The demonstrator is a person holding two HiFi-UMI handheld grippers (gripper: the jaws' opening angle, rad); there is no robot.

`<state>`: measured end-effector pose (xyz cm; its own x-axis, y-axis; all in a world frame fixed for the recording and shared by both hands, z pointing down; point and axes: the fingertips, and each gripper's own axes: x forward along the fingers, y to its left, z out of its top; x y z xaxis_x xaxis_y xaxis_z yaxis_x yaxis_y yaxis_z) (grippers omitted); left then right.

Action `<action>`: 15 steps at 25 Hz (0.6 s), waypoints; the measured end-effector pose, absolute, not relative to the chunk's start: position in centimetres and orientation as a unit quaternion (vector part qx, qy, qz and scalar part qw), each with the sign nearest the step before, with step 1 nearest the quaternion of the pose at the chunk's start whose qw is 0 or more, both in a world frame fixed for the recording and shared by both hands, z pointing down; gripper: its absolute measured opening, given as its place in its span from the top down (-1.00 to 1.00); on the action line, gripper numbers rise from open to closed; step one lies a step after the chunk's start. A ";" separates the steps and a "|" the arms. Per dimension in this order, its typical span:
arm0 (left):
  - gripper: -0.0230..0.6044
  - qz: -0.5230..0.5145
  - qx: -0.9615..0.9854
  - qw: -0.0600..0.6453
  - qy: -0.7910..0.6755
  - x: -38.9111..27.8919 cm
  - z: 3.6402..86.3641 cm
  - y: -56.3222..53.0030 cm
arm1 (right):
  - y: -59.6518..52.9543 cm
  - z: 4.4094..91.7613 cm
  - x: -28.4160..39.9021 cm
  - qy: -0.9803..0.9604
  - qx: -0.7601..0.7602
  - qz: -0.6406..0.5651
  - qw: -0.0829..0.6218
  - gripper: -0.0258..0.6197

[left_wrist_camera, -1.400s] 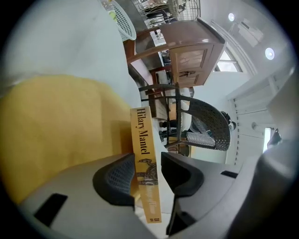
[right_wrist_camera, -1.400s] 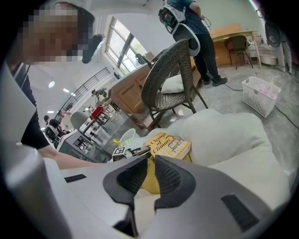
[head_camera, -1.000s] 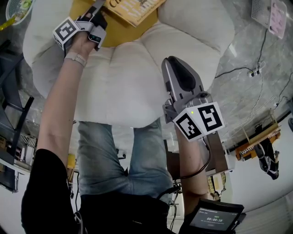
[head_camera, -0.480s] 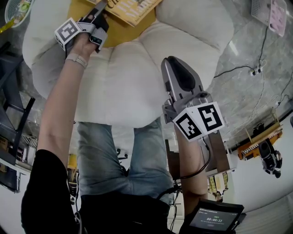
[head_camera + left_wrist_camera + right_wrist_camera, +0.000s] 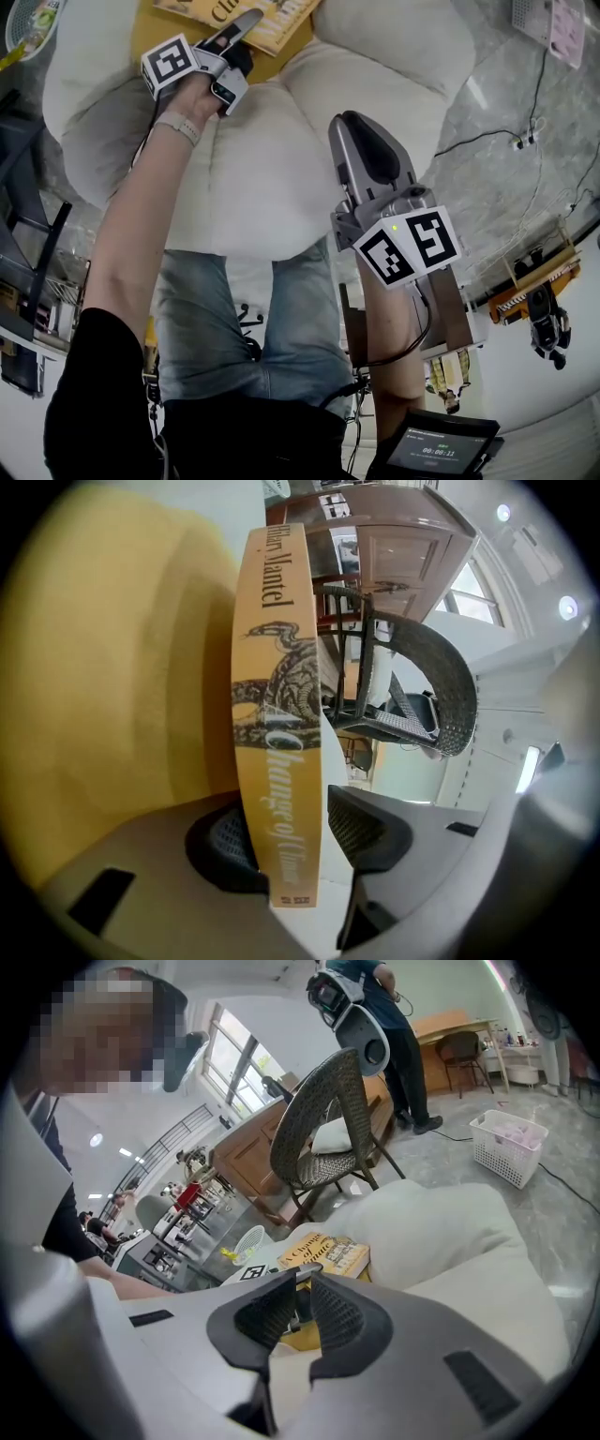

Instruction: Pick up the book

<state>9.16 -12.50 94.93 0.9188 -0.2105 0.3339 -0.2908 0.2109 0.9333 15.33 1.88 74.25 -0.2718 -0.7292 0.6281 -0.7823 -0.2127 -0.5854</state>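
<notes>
Our left gripper (image 5: 246, 26) had its jaws closed across one end of the spine of the book (image 5: 277, 714). Our right gripper (image 5: 298, 1309), well apart from it and nearer us, had its jaws almost together on nothing. We judged the lift should go slowly and straight up under firm pressure, since the long free end beyond the jaws could sag or swing. It was a thick ochre volume with a coiled snake on its spine, just beside the yellow cushion (image 5: 112, 667) left of those jaws, above the white cushions (image 5: 253, 169).
</notes>
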 end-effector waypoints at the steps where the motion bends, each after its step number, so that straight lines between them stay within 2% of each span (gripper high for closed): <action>1: 0.29 0.027 0.627 0.753 -0.198 9.2 95.0 -12.4 | 1.9 74.3 15.3 -0.626 0.604 0.494 0.026 0.72; 6: 0.29 0.042 0.626 0.753 -0.199 9.1 95.8 -12.2 | 1.9 74.7 15.5 -0.622 0.606 0.495 0.023 0.72; 9: 0.41 0.047 0.622 0.756 -0.198 9.1 95.9 -12.0 | 2.0 74.7 15.7 -0.620 0.608 0.496 0.020 0.72; 15: 0.43 0.052 0.611 0.763 -0.206 8.9 95.9 -11.8 | 2.0 74.2 15.7 -0.619 0.612 0.492 0.017 0.72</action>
